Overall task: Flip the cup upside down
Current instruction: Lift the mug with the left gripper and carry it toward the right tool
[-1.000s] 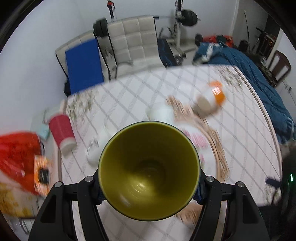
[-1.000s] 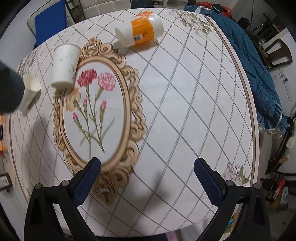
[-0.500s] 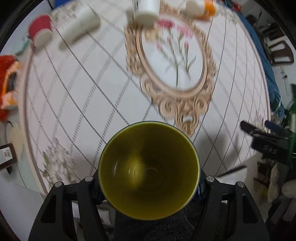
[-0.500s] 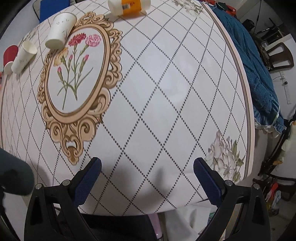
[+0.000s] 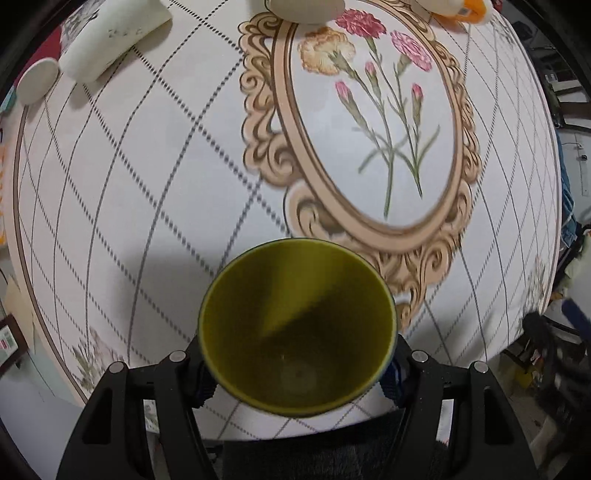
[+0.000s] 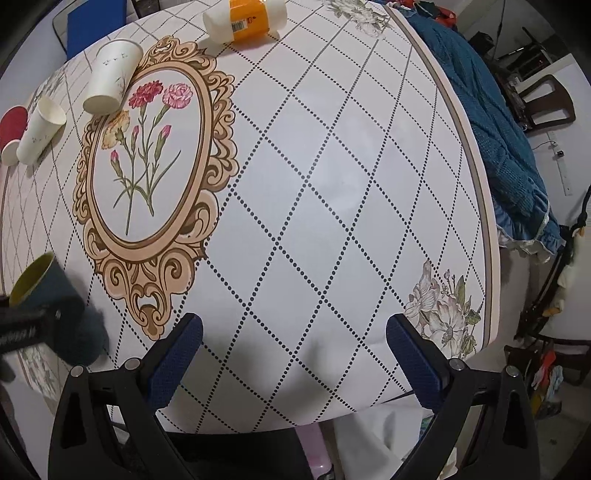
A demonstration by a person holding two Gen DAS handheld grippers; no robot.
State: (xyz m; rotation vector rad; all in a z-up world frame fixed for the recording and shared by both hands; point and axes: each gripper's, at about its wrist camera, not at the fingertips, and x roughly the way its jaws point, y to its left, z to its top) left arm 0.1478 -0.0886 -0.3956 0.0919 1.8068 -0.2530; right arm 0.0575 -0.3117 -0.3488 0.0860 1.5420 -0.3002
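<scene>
My left gripper (image 5: 297,373) is shut on a cup (image 5: 297,328), dark blue outside and olive green inside. Its mouth faces the camera and points down at the table (image 5: 147,206) near the front edge. The cup also shows at the left edge of the right wrist view (image 6: 40,282), tilted, held above the table beside the ornate oval print. My right gripper (image 6: 295,358) is open and empty over the front right of the table.
Two white paper cups (image 6: 110,81) (image 6: 40,134) and a red cup (image 6: 11,133) lie at the far left. An orange and white bottle (image 6: 245,18) lies at the back. A blue bedspread (image 6: 498,129) and a chair (image 6: 546,107) are to the right.
My left gripper has tipped the cup from facing the room to facing down at the table, and has come lower and closer to it. My right gripper has drawn back toward the front edge.
</scene>
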